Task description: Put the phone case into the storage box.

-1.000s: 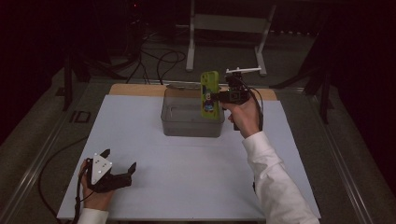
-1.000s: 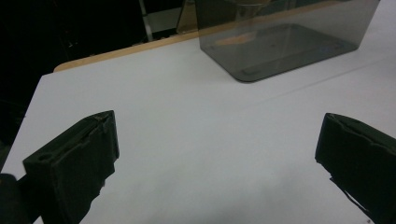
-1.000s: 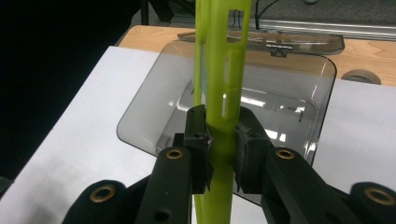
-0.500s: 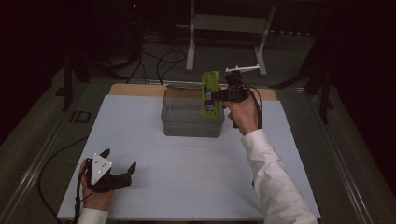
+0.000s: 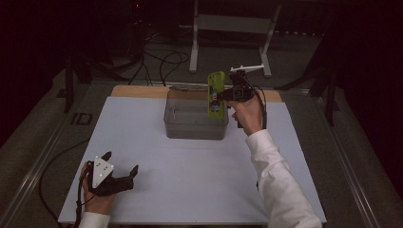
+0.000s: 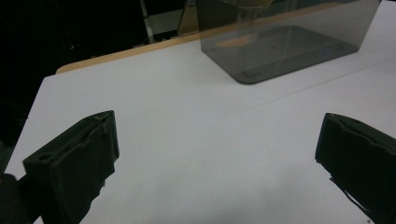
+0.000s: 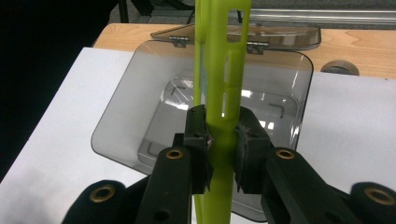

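Slim lime-green case (image 5: 216, 94); printed face

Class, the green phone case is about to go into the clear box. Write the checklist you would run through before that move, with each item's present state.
1. Right hand-held gripper shut on the green phone case: ok.
2. Case upright, edge-on between the pads: ok.
3. Clear box open, lid folded back: ok.
4. Box floor free of other items: ok.
5. Case over the box opening: ok in the right gripper view.
6. Left hand-held gripper open, near the table's front edge, away from the box: ok.
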